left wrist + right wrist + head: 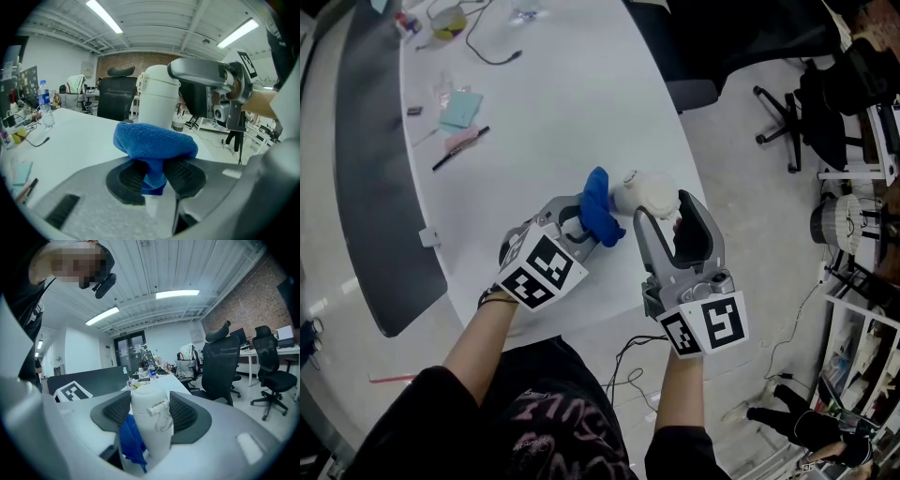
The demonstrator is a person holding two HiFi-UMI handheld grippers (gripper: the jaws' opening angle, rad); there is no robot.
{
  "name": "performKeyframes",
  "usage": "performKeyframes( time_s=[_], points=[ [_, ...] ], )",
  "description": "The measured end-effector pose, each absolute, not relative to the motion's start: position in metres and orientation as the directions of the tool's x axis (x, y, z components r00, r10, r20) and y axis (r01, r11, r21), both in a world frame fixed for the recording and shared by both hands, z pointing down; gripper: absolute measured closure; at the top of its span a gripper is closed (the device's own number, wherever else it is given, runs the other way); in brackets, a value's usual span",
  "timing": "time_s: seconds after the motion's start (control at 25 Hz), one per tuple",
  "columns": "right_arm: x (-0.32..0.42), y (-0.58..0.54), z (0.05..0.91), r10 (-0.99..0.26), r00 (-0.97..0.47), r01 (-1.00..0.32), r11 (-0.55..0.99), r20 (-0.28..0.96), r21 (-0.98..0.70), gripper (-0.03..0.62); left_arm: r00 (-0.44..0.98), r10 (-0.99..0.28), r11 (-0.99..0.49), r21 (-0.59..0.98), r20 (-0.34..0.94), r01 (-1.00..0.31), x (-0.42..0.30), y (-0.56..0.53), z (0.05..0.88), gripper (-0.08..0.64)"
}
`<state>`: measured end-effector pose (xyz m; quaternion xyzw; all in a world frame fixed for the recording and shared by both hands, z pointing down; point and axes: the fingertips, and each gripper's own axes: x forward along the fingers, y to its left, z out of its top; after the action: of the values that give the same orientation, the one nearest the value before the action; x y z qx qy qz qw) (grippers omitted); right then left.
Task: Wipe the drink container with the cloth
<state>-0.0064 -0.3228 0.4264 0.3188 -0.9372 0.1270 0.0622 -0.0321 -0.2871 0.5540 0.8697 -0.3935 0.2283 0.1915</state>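
A white drink container point(647, 194) stands upright near the table's near edge, with my right gripper point(663, 214) shut on its sides. In the right gripper view the container point(150, 420) fills the gap between both pads, its lid latch facing the camera. My left gripper point(584, 228) is shut on a bunched blue cloth point(598, 211), which presses against the container's left side. In the left gripper view the cloth point(154, 140) bulges over the pads, and the container point(157, 96) rises right behind it. The cloth point(131, 441) also shows low beside the container.
On the white table point(562, 103), a teal notepad point(461, 108), pens point(459, 142) and a cable point(492, 52) lie at the far left. A dark divider panel point(375, 169) runs along the left edge. An office chair point(787, 108) stands to the right. A water bottle point(44, 103) is far off.
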Motion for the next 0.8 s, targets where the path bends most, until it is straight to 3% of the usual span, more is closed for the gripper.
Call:
performKeyframes(
  time_s=[0.48, 0.8],
  points=[
    [0.002, -0.318, 0.410, -0.613, -0.774, -0.633, 0.749, 0.159, -0.196, 0.336, 0.535, -0.670, -0.546, 0.145, 0.515, -0.825, -0.051, -0.272, 0.526, 0.451],
    [0.019, -0.300, 0.402, -0.646, -0.748, -0.663, 0.721, 0.150, -0.201, 0.380, 0.512, -0.701, -0.506, 0.159, 0.497, -0.848, -0.054, -0.261, 0.511, 0.451]
  ],
)
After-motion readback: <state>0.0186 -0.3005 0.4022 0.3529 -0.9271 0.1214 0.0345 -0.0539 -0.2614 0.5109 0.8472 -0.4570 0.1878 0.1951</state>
